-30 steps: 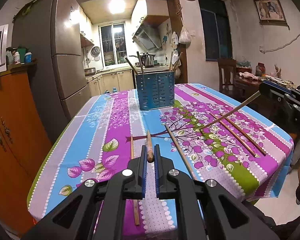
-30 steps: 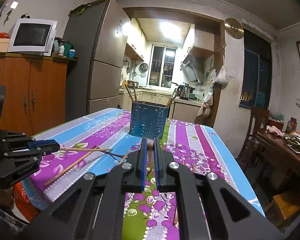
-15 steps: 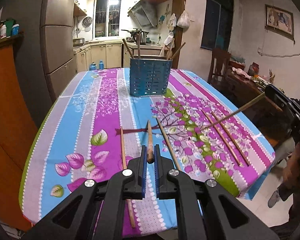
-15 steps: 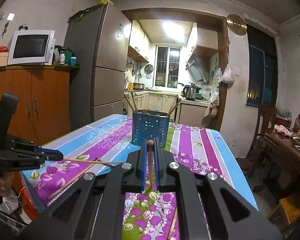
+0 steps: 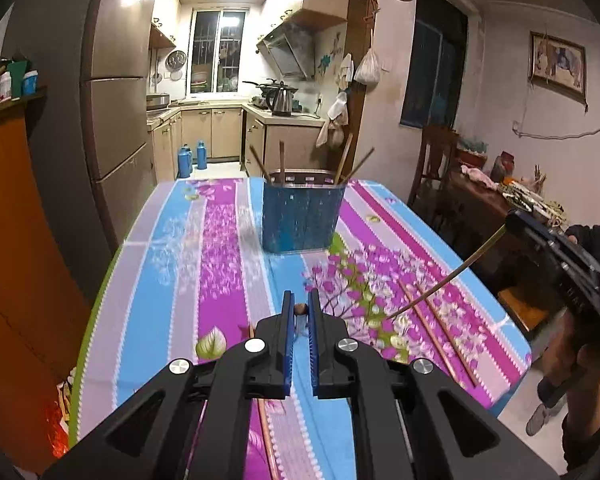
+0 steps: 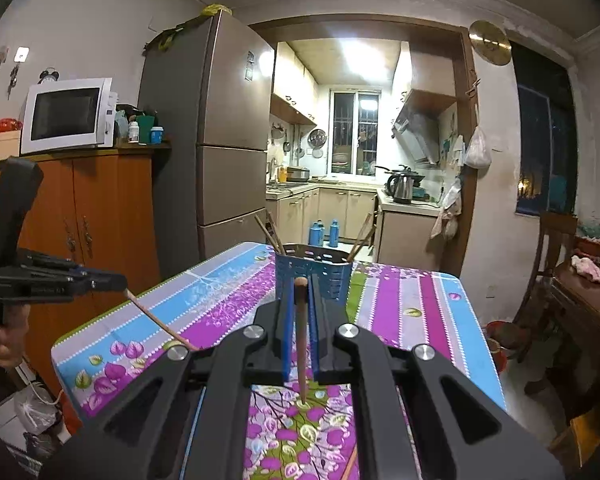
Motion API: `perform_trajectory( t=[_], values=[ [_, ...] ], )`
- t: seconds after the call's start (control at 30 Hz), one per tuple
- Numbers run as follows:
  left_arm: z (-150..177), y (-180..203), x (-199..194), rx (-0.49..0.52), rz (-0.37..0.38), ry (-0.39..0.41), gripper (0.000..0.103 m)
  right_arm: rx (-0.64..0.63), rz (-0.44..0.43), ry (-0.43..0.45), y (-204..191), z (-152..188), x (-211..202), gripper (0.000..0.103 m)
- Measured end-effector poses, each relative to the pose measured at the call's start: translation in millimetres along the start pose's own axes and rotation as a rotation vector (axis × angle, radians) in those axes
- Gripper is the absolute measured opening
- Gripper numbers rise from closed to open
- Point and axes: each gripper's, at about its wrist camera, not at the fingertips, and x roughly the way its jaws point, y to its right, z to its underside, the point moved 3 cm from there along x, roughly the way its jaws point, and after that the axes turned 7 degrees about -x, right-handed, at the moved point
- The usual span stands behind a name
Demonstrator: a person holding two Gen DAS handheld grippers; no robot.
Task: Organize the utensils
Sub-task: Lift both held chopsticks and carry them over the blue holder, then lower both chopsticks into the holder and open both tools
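Note:
A blue perforated utensil holder [image 5: 303, 216] stands on the far middle of the floral tablecloth [image 5: 204, 276], with several wooden chopsticks standing in it; it also shows in the right wrist view [image 6: 313, 277]. My left gripper [image 5: 299, 309] is shut on a wooden chopstick [image 5: 300, 309], lifted above the table. My right gripper [image 6: 300, 284] is shut on another chopstick [image 6: 301, 336], its tip pointing down at the cloth. The right gripper appears at the right edge of the left wrist view [image 5: 556, 256], holding its chopstick [image 5: 448, 276]. The left gripper appears at left in the right wrist view [image 6: 52, 278].
Two loose chopsticks [image 5: 440, 332] lie on the cloth at right, another [image 5: 266, 428] under my left gripper. An orange cabinet [image 6: 88, 236] with a microwave [image 6: 66, 116] and a fridge [image 6: 208, 136] stand left of the table. A wooden chair [image 5: 436, 164] and cluttered side table [image 5: 496, 200] stand right.
Both grippers have risen and tilted, lifting their chopsticks off the table. The holder now sits closer in both views. The left chopstick now points along the camera axis, only its end showing.

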Motion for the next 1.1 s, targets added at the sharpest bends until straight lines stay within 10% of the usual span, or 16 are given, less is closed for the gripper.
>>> perform_trajectory(
  t=[1.1],
  values=[
    [-158.5,46.2,10.1,0.081,0.065,0.068,0.008,0.077,-0.091,-0.073,31.9,-98.2,14.7,0.005]
  ],
)
